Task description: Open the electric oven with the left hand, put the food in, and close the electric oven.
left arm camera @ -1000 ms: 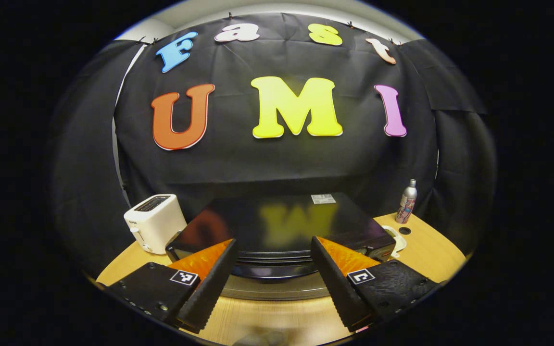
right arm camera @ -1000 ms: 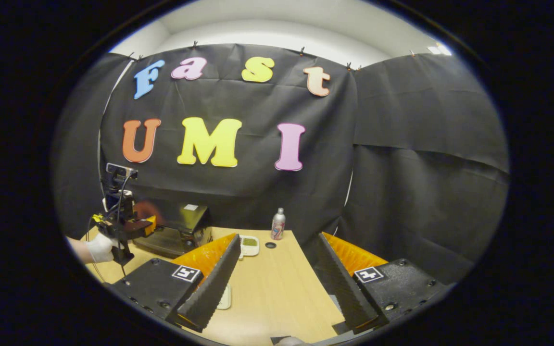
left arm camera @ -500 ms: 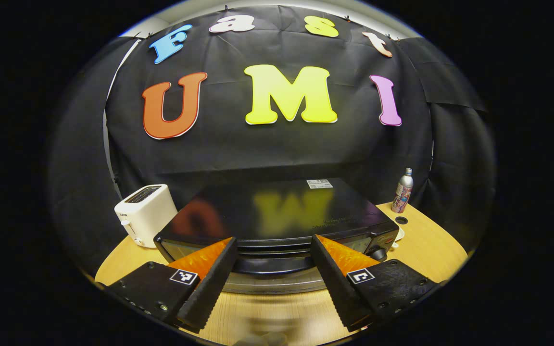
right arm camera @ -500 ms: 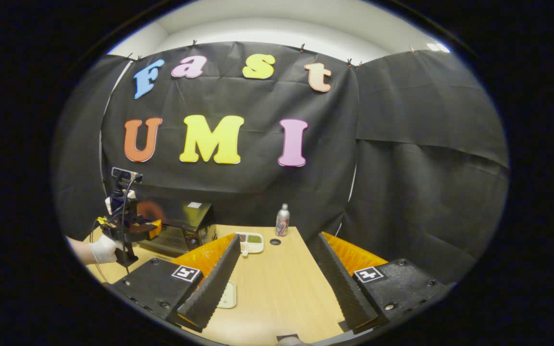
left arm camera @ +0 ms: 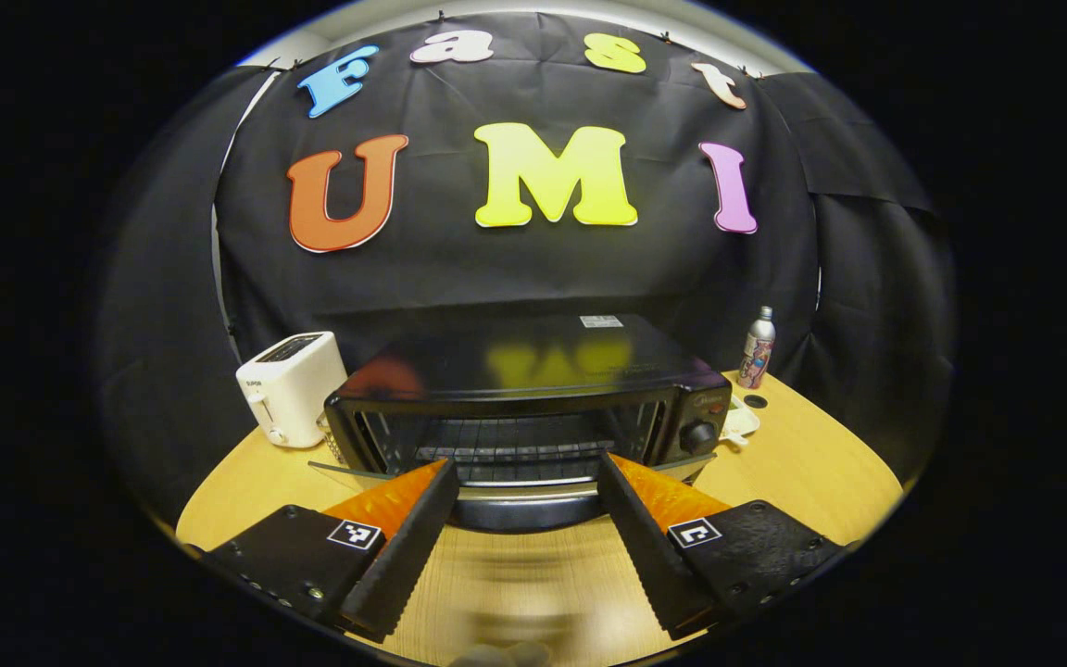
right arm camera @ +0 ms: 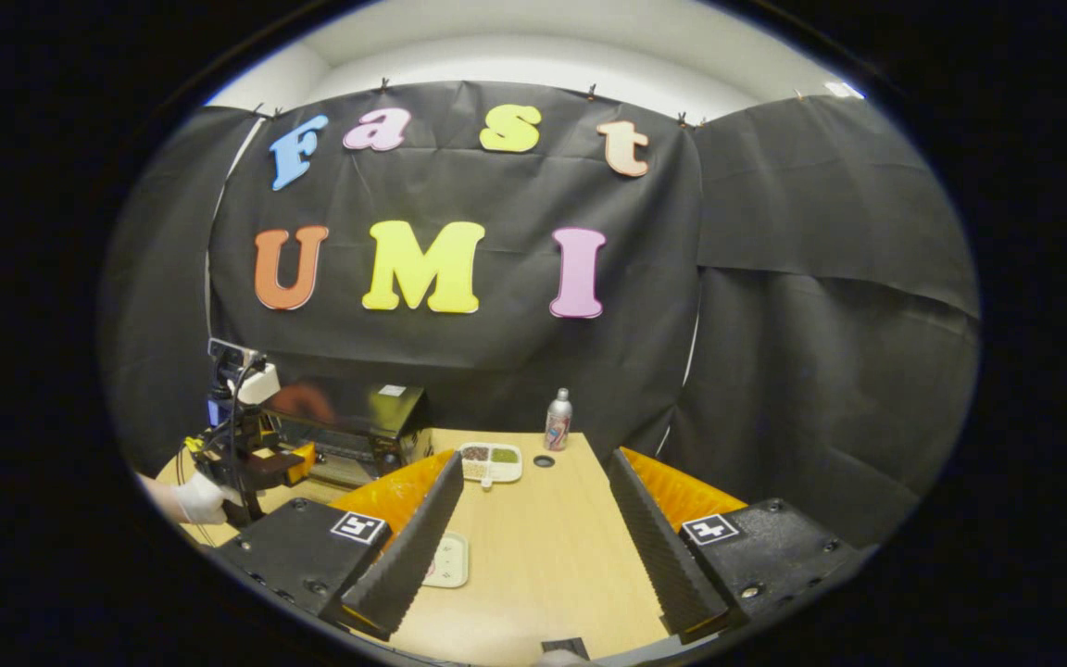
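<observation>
Left gripper view: oven [left arm camera: 533, 408] at centre, door [left arm camera: 515, 496] down, left gripper [left arm camera: 526, 542] wide open, empty | right gripper view: food tray [right arm camera: 491, 461] mid-frame on table [right arm camera: 543, 556], right gripper [right arm camera: 533, 547] wide open, empty

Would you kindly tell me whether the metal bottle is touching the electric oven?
Apart. The right gripper view shows the bottle standing well to the right of the oven, with a stretch of table between them.
</observation>
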### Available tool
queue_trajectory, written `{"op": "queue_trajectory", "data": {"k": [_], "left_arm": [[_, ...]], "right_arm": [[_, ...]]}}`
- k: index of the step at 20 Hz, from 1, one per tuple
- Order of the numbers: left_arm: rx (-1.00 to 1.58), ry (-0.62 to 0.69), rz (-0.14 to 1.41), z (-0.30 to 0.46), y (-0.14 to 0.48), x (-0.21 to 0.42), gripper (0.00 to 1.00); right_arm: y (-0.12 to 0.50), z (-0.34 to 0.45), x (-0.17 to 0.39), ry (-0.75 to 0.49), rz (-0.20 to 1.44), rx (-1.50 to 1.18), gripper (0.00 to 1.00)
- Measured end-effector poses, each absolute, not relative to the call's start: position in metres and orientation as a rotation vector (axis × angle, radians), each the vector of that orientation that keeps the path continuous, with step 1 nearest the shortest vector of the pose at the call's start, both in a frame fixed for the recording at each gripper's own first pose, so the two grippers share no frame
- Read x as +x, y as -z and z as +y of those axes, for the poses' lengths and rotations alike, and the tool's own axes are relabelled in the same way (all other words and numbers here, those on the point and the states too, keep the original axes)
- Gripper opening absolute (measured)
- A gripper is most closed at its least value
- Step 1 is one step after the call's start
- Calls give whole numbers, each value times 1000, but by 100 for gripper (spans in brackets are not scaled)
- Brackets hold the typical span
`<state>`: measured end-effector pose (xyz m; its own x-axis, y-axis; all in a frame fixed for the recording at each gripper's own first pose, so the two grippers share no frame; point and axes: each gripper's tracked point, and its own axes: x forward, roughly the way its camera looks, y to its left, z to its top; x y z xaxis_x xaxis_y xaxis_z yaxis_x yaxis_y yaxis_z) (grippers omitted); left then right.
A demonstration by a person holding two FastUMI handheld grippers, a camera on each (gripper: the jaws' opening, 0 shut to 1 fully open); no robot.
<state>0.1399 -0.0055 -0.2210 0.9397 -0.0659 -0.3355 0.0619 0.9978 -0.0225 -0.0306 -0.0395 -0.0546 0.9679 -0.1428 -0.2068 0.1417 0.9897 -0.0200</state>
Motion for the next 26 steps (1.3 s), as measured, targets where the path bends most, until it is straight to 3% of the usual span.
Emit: {"op": "queue_trajectory", "data": {"k": [10, 21, 26], "left_arm": [[-19, 73, 466, -5, 283, 78, 96], [-69, 62, 667, -6, 360, 57, 97], [-59, 67, 658, -6, 361, 57, 97]], "right_arm": [[66, -17, -35, 100, 234, -12, 100], [88, -22, -45, 123, 287, -16, 100], [109, -28, -45, 136, 324, -21, 100]]}}
